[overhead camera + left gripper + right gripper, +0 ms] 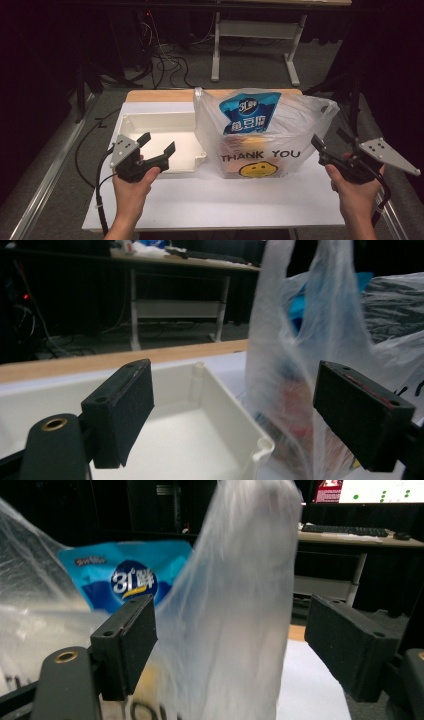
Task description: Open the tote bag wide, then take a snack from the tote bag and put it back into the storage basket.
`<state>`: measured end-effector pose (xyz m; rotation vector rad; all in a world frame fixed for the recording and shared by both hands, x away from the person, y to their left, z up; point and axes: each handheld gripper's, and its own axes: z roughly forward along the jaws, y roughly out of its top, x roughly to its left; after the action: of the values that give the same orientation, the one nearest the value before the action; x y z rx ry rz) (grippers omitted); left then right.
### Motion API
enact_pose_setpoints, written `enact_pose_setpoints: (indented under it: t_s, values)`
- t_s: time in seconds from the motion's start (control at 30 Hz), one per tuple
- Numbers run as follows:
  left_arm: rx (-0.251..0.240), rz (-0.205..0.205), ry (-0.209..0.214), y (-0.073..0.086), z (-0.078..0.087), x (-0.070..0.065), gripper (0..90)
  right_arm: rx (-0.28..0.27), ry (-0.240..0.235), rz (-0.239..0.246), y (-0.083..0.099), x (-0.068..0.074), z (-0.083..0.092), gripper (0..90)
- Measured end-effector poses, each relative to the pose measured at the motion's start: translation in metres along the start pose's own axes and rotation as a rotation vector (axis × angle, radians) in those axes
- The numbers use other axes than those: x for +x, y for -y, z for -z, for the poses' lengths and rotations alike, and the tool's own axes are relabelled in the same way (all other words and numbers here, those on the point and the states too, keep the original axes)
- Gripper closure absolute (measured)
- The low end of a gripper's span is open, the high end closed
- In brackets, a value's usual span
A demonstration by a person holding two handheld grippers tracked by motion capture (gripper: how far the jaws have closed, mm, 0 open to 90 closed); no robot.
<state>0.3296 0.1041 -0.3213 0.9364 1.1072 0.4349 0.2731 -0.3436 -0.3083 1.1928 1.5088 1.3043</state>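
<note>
A translucent white plastic bag (260,135) printed "THANK YOU" with a smiley stands upright in the middle of the table. Inside it is a blue snack packet (248,112). My left gripper (159,141) is open to the left of the bag, over the front edge of a white tray (150,122). In the left gripper view, the left gripper (240,412) frames the tray corner (260,445) and the bag's side (320,340). My right gripper (330,137) is open at the bag's right side. In the right gripper view, the bag's handle (240,605) rises between the right gripper's (230,655) jaws without touching the pads, with the blue packet (130,575) behind.
The white tabletop (215,200) has a wooden strip along its far edge (160,95). Beyond it stand desk legs (216,50) and cables on the floor (165,60). A keyboard (345,530) lies on a desk behind. Darkness surrounds the table.
</note>
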Motion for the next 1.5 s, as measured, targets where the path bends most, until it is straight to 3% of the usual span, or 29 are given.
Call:
enact_pose_setpoints:
  t_s: [0.03, 0.13, 0.27, 0.3, 0.4, 0.53, 0.57, 0.6, 0.63, 0.7, 0.77, 0.8, 0.83, 0.87, 0.93, 1.0, 1.07, 1.1, 1.17, 1.2, 1.27, 1.5]
  values:
    - [0.014, -0.014, 0.021, -0.001, -0.01, -0.01, 17.2, 0.018, 0.001, 0.006, -0.009, 0.001, -0.007, 21.3]
    - [0.029, 0.0, 0.045, -0.005, -0.02, -0.02, 17.1, 0.031, 0.002, 0.008, -0.015, 0.002, -0.014, 21.9]
    - [-0.004, -0.034, 0.057, -0.013, -0.044, -0.043, 18.5, -0.003, 0.016, -0.004, -0.03, 0.004, -0.027, 29.5]
    - [0.007, -0.021, 0.083, -0.017, -0.052, -0.051, 19.0, -0.002, 0.021, -0.004, -0.032, 0.004, -0.029, 29.4]
    - [0.008, -0.007, 0.096, -0.018, -0.067, -0.061, 21.3, -0.011, 0.032, 0.004, -0.04, 0.007, -0.035, 29.4]
    - [0.044, 0.018, 0.11, -0.013, -0.081, -0.066, 29.4, 0.01, 0.044, 0.014, -0.046, 0.006, -0.045, 34.2]
    - [0.046, -0.001, 0.098, -0.008, -0.085, -0.066, 37.2, 0.035, 0.038, 0.011, -0.044, 0.004, -0.053, 43.9]
    - [0.046, -0.001, 0.098, -0.008, -0.085, -0.066, 43.1, 0.035, 0.038, 0.011, -0.044, 0.004, -0.053, 43.9]
    - [0.074, 0.022, 0.096, -0.002, -0.091, -0.063, 52.8, 0.08, 0.045, 0.02, -0.039, 0.004, -0.059, 57.6]
    - [0.132, 0.085, 0.123, 0.002, -0.094, -0.057, 67.9, 0.098, 0.028, 0.015, -0.034, 0.001, -0.062, 70.0]
    - [0.148, 0.099, 0.098, 0.007, -0.098, -0.051, 76.9, 0.11, 0.009, 0.007, -0.029, -0.002, -0.064, 78.6]
    - [0.148, 0.099, 0.098, 0.007, -0.098, -0.051, 79.8, 0.11, 0.009, 0.007, -0.029, -0.002, -0.064, 78.6]
    - [0.184, 0.099, 0.083, 0.015, -0.101, -0.045, 83.9, 0.115, -0.011, 0.006, -0.024, -0.004, -0.063, 86.6]
    - [0.202, 0.097, 0.069, 0.02, -0.102, -0.042, 86.3, 0.124, -0.007, 0.009, -0.022, -0.005, -0.064, 88.5]
    - [0.225, 0.097, 0.056, 0.025, -0.104, -0.039, 88.6, 0.157, 0.003, 0.016, -0.016, -0.006, -0.066, 89.5]
    - [0.292, 0.107, 0.018, 0.043, -0.107, -0.025, 89.7, 0.186, 0.006, 0.02, -0.009, -0.009, -0.069, 89.8]
    - [0.31, 0.115, 0.003, 0.049, -0.108, -0.021, 90.0, 0.206, 0.008, 0.022, -0.005, -0.01, -0.07, 89.8]
    - [0.344, 0.114, -0.027, 0.061, -0.11, -0.012, 90.0, 0.235, 0.011, 0.031, 0.004, -0.012, -0.074, 89.8]
    - [0.387, 0.133, -0.047, 0.074, -0.11, -0.004, 90.0, 0.262, 0.013, 0.034, 0.014, -0.014, -0.077, 89.8]
    - [0.387, 0.133, -0.047, 0.074, -0.11, -0.004, 90.0, 0.262, 0.013, 0.034, 0.014, -0.014, -0.077, 89.8]
    - [0.45, 0.109, -0.07, 0.096, -0.109, 0.001, 90.0, 0.292, 0.017, 0.043, 0.029, -0.016, -0.081, 89.7]
    - [0.499, 0.096, -0.091, 0.131, -0.1, 0.002, 90.0, 0.364, 0.012, 0.033, 0.061, -0.023, -0.09, 89.6]
